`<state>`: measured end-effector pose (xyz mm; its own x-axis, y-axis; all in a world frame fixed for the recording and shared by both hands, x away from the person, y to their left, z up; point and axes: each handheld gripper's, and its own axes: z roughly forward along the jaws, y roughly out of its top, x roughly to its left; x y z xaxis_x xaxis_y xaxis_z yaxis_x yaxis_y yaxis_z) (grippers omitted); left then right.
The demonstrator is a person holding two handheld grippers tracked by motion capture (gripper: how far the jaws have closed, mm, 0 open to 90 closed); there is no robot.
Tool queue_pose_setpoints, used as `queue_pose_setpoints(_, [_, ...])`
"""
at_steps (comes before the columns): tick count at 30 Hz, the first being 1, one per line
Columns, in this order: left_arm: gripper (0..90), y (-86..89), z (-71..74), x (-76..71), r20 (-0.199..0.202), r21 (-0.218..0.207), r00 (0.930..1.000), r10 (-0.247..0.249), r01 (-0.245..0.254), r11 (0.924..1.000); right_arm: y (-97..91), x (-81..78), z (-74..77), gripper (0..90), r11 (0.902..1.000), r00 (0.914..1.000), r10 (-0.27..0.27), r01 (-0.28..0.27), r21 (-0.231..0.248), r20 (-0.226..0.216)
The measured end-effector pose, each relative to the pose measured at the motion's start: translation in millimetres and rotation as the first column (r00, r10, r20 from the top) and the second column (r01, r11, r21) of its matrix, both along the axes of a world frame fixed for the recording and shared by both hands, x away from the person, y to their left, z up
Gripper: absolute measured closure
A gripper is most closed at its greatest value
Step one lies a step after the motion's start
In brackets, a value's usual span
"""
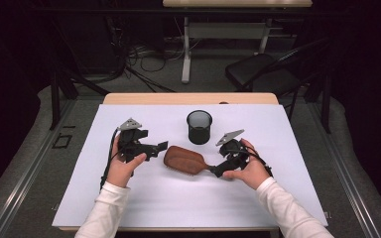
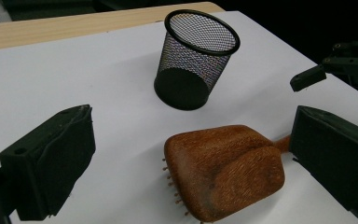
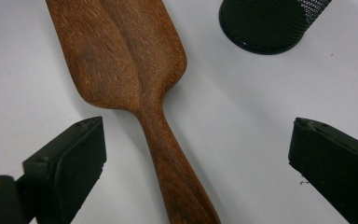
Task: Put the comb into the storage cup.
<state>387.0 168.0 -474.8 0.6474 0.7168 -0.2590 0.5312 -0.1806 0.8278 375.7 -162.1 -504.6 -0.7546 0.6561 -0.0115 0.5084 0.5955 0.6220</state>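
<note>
One wooden brush [image 1: 185, 160] lies back up, bristles down, on the white sheet [image 1: 278, 129], just in front of the one mesh cup [image 1: 199, 127], which stands upright. Two grippers flank the brush. The left gripper [image 1: 159, 147] sits at the brush's head end, left of the cup, its jaws spread wide and holding nothing; in its own view the head [image 2: 226, 170] lies between the jaws. The right gripper [image 1: 217, 170] sits at the handle end, right of and in front of the cup, jaws also wide, the handle [image 3: 175, 168] running between them untouched.
</note>
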Motion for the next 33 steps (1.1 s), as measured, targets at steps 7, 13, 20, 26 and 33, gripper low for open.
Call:
queue_pose_setpoints(7, [0.5,2.0,-2.6,-2.5,-0.003,0.003,1.0,0.001,-0.001,1.0,4.4,2.6,-0.5,6.9,0.9988,0.9994,0.035,-0.035,-0.034,0.001])
queue_pose_setpoints(13, [0.5,3.2,-1.8,-4.7,0.001,0.005,1.0,0.003,-0.003,1.0,8.4,4.1,1.6,10.5,0.9956,0.997,0.073,-0.072,-0.06,0.023])
queue_pose_setpoints(20, [0.5,-0.6,-2.2,-6.7,0.0,0.006,0.9999,-0.01,0.01,0.9999,14.1,5.8,-0.7,14.7,0.992,0.9944,0.102,-0.099,-0.078,0.028])
queue_pose_setpoints(26, [0.5,-1.4,-1.6,-8.1,0.001,0.006,0.9999,-0.014,0.014,0.9999,20.8,6.1,-1.1,15.4,0.9862,0.991,0.132,-0.129,-0.105,0.024])
queue_pose_setpoints(33, [0.5,-1.4,-1.7,-8.5,0.002,0.008,0.9999,-0.015,0.015,0.9999,24.7,5.9,-0.5,17.6,0.9799,0.9863,0.162,-0.157,-0.123,0.031])
